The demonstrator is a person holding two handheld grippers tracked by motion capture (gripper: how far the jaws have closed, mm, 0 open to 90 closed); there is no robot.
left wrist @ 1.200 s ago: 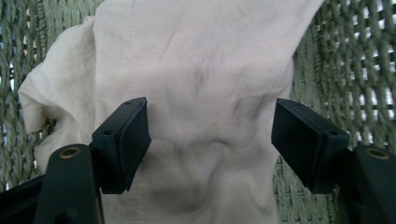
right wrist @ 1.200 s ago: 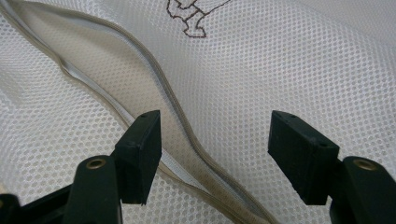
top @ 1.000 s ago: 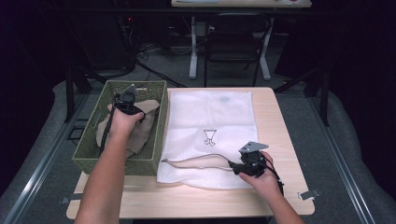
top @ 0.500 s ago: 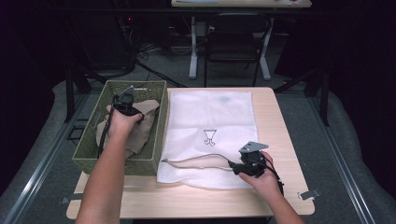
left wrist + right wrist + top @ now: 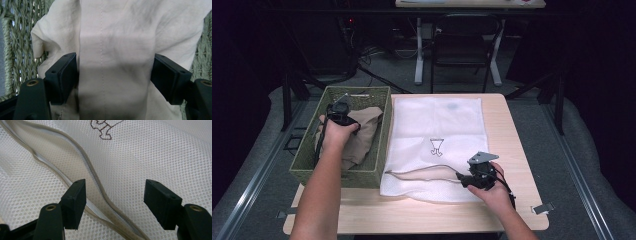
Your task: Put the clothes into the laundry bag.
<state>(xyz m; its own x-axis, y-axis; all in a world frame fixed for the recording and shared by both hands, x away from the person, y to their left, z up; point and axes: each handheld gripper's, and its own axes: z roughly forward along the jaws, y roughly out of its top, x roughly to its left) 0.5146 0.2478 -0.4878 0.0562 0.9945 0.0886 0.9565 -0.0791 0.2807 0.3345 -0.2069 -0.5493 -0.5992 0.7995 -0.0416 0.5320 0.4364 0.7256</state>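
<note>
Left gripper view – beige garment [image 5: 115, 57] btwn left hand-held gripper [image 5: 115, 80] jaws, in basket [image 5: 15, 37]

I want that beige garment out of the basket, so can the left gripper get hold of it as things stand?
Probably yes. The left gripper is already down in the woven basket, jaws standing open on either side of a fold of the beige garment, having just opened wider; nothing blocks them.

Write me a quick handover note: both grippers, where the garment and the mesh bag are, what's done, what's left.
Left gripper: in the woven basket, jaws just been opening, wide around the beige garment; whether the pads press it is unclear.
Right gripper: open over the white mesh bag, at its zipper on the near edge.
Done: bag spread flat on the table, its mouth partly open.
Left: probably lift the garment out, put it in the bag, close the zipper.
</note>
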